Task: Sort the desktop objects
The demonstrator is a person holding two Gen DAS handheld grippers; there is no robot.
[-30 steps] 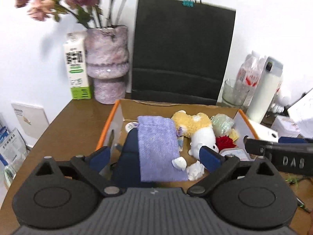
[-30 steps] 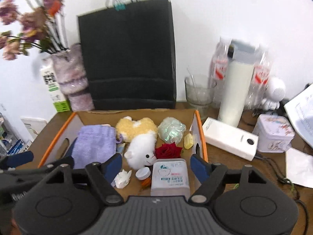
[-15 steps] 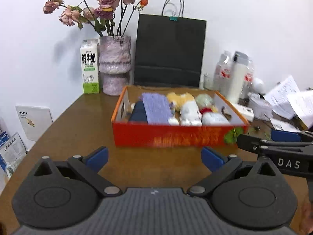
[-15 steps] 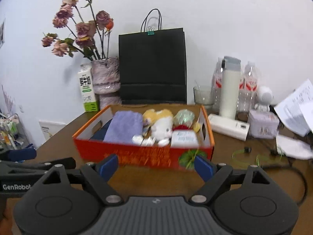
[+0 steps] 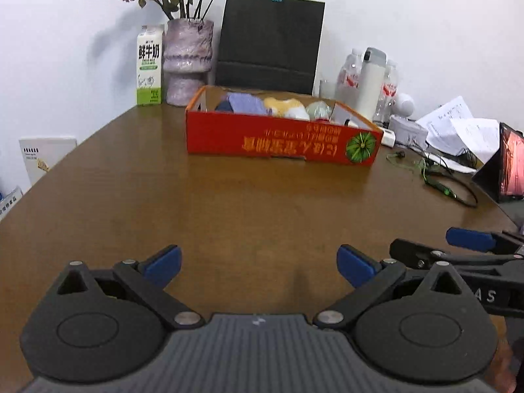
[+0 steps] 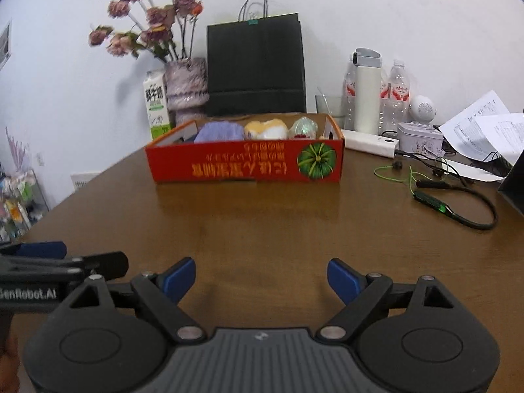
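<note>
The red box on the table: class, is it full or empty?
Largely full. The red box holds a purple cloth, a yellow and white plush toy and a pale green bundle above its rim.

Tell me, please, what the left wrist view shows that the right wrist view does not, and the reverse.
Only the left wrist view shows the open laptop screen at the right edge. Only the right wrist view shows the wire shelf of small items at the far left. Both show the red box holding the purple cloth and plush toy, the black paper bag, the flower vase, the milk carton, and empty, open jaws.
</note>
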